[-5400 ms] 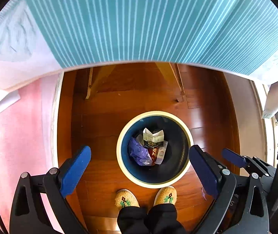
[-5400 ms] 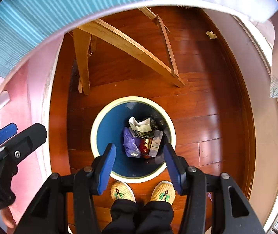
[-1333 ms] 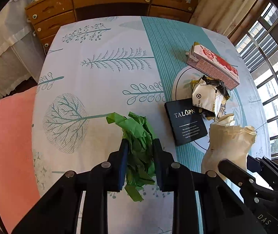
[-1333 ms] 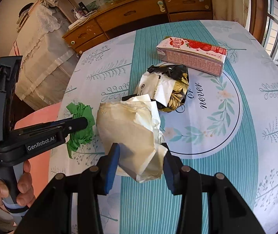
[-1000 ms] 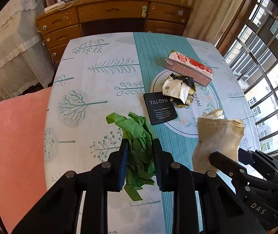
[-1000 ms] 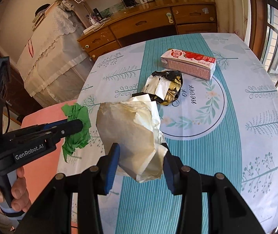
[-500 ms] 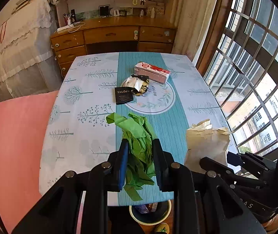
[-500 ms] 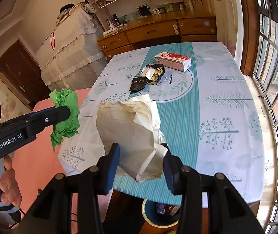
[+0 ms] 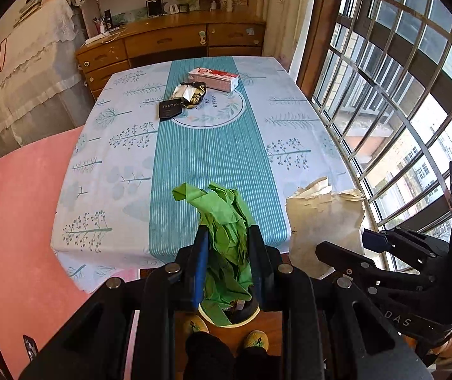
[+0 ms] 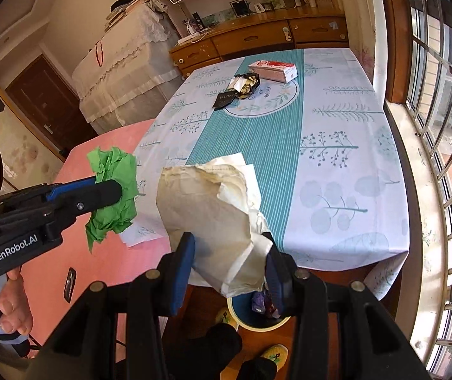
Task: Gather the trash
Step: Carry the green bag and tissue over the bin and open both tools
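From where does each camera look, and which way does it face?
Left wrist: on the left gripper, facing down the table; green paper, person's feet.
Right wrist: on the right gripper, facing the same way; paper bag, person's left hand.
Both share the table, the bin and each other's load.

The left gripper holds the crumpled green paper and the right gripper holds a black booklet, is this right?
Not quite. The left gripper does hold the crumpled green paper, but the right gripper holds a beige paper bag, as the right wrist view shows. The black booklet lies on the table.
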Action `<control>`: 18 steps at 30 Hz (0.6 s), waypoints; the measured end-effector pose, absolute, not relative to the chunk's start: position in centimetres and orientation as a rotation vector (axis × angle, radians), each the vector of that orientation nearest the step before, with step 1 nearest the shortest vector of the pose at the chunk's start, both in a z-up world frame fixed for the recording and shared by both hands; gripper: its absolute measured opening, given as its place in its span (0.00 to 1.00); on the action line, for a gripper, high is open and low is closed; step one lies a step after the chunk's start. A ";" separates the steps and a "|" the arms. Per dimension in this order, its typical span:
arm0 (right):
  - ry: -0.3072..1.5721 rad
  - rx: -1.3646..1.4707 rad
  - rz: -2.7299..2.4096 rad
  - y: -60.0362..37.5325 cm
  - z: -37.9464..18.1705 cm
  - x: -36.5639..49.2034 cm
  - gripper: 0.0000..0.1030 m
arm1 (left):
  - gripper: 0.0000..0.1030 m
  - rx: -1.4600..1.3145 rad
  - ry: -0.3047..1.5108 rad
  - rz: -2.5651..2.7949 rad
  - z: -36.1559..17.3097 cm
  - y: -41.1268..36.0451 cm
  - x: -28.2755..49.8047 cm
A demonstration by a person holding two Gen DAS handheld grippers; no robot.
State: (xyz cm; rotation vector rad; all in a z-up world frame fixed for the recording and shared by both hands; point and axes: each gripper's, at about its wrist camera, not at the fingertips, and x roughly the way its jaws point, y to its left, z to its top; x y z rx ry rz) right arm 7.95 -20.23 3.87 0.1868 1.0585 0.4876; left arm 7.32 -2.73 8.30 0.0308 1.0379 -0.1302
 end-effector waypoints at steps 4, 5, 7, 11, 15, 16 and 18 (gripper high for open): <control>1.093 0.210 0.470 -20.8 2.5 6.7 0.41 | 0.22 0.049 1.082 -0.135 7.0 -3.2 6.2; 1.105 0.212 0.465 -20.7 2.0 6.5 0.41 | 0.22 0.050 1.094 -0.137 6.6 -3.2 6.1; 1.140 0.217 0.455 -20.6 0.8 5.9 0.41 | 0.22 0.050 1.120 -0.141 5.5 -3.1 5.8; 1.213 0.214 0.427 -19.7 -2.1 4.9 0.41 | 0.22 0.027 1.184 -0.159 2.5 -2.5 5.2; 1.273 0.190 0.389 -18.3 -5.7 4.0 0.41 | 0.22 0.001 1.252 -0.177 -2.1 -1.9 4.9; 1.292 0.187 0.374 -18.0 -6.9 3.9 0.41 | 0.22 -0.003 1.269 -0.181 -3.5 -1.9 4.8; 1.329 0.190 0.337 -17.5 -9.2 3.7 0.41 | 0.22 -0.016 1.309 -0.188 -6.5 -1.6 4.7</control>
